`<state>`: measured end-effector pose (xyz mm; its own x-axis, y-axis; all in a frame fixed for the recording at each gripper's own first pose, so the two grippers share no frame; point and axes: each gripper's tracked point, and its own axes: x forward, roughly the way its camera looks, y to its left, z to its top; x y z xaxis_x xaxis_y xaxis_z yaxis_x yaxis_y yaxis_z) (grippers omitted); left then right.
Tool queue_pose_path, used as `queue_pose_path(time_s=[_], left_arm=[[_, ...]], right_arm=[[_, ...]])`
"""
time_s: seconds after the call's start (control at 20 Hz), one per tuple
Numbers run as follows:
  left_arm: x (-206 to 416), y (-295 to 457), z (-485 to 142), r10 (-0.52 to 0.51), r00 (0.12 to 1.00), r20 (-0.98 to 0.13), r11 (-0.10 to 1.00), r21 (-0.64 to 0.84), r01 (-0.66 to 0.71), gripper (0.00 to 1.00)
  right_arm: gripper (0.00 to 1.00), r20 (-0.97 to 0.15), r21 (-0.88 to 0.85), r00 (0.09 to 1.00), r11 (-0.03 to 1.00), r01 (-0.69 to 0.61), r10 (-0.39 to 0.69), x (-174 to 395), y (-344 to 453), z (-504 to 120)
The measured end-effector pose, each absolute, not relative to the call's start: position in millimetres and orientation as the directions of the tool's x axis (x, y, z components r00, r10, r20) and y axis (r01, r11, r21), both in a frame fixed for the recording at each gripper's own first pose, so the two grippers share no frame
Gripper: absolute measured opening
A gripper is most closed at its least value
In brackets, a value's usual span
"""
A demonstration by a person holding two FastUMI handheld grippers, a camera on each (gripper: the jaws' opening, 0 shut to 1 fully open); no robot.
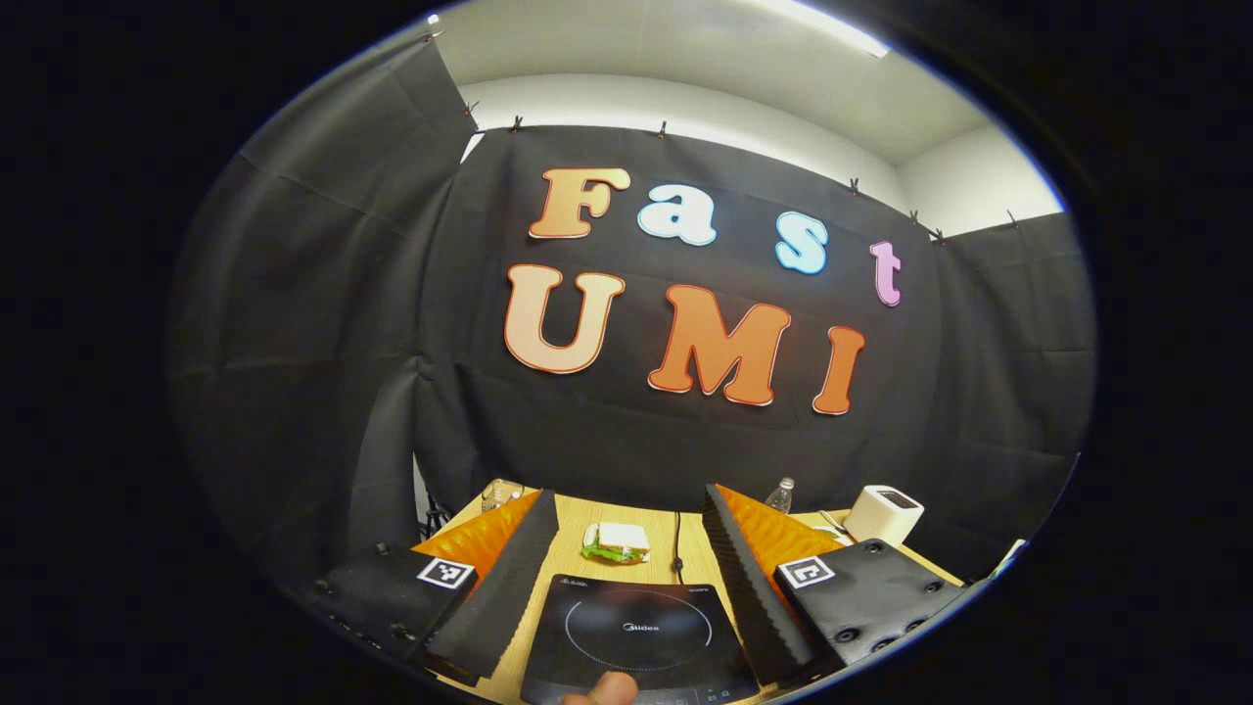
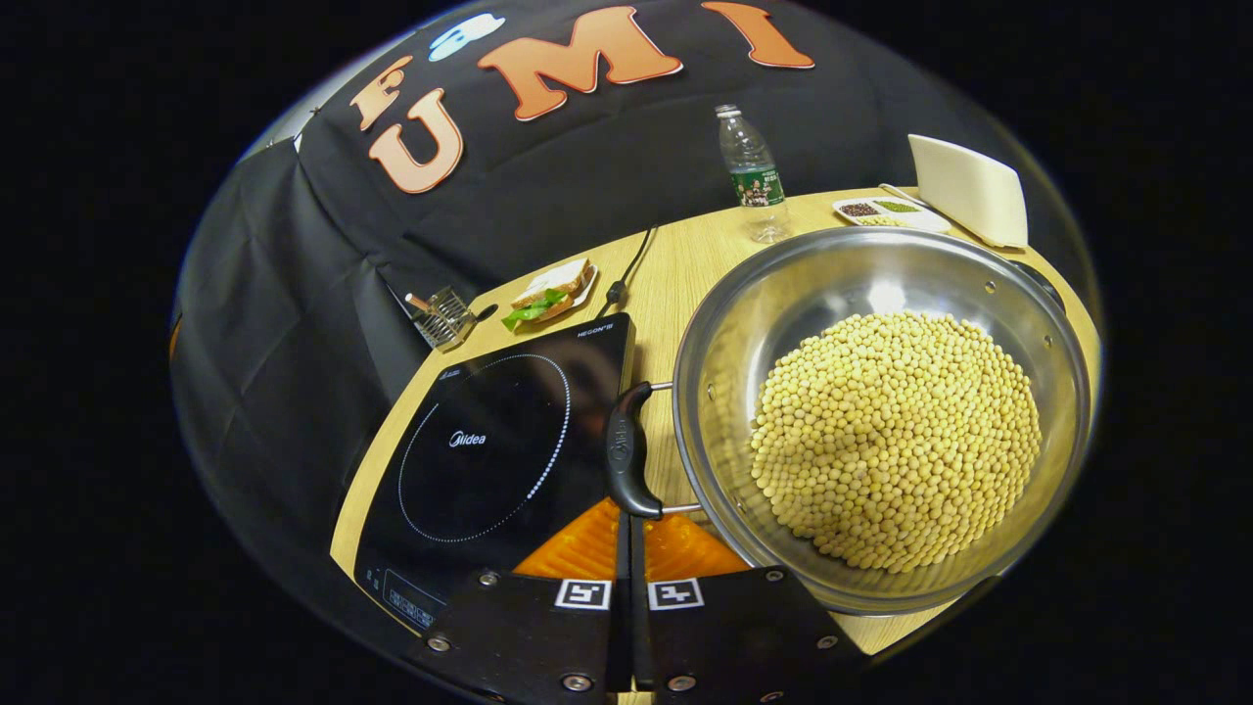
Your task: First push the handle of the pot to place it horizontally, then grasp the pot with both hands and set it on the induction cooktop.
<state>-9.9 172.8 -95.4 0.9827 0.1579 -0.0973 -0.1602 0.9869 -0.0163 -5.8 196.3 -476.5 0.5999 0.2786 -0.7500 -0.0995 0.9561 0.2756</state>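
Note:
In the right gripper view a steel pot (image 2: 812,294) stands on the wooden table (image 2: 685,264), heaped with yellow soybeans (image 2: 896,436). Its black side handle (image 2: 625,450) points toward the black induction cooktop (image 2: 489,441), which lies just left of the pot. My right gripper (image 2: 626,516) is shut with nothing held, its tips right at the near end of that handle. In the left gripper view my left gripper (image 1: 626,494) is open wide, raised above the induction cooktop (image 1: 626,632), which lies between its fingers.
A sandwich (image 2: 548,291), a power cable (image 2: 626,269) and a wire basket (image 2: 440,315) lie behind the cooktop. A water bottle (image 2: 749,171), a small sectioned dish (image 2: 881,209) and a white toaster (image 2: 969,186) stand behind the pot. A fingertip (image 1: 602,690) shows at the bottom of the left gripper view.

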Motion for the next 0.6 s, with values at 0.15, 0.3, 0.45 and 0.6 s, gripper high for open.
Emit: queue_pose_path(time_s=[0.15,0.3,0.45,0.6], left_arm=[[-9.8,176.3,-97.1,0.165,0.981,-0.101,0.986,-0.02,-0.168,0.97],[-13.2,177.6,-98.2,0.168,0.98,-0.104,0.985,-0.021,-0.171,0.97],[-15.1,176.5,-100.4,0.167,0.98,-0.108,0.985,-0.025,-0.171,0.97],[-16.8,171.7,-105.5,0.162,0.981,-0.108,0.985,-0.046,-0.168,0.98]], right_arm=[[0.0,-0.746,0.276,0.608,0.957,-0.09,0.272,0.6,194.7,-476.7],[0.0,-0.74,0.279,0.619,0.957,-0.075,0.265,6.3,193.7,-476.2],[0.0,-0.738,0.283,0.62,0.956,-0.074,0.266,9.8,194.4,-476.1],[0.0,-0.739,0.311,0.606,0.947,-0.084,0.296,4.6,196.9,-474.2]])
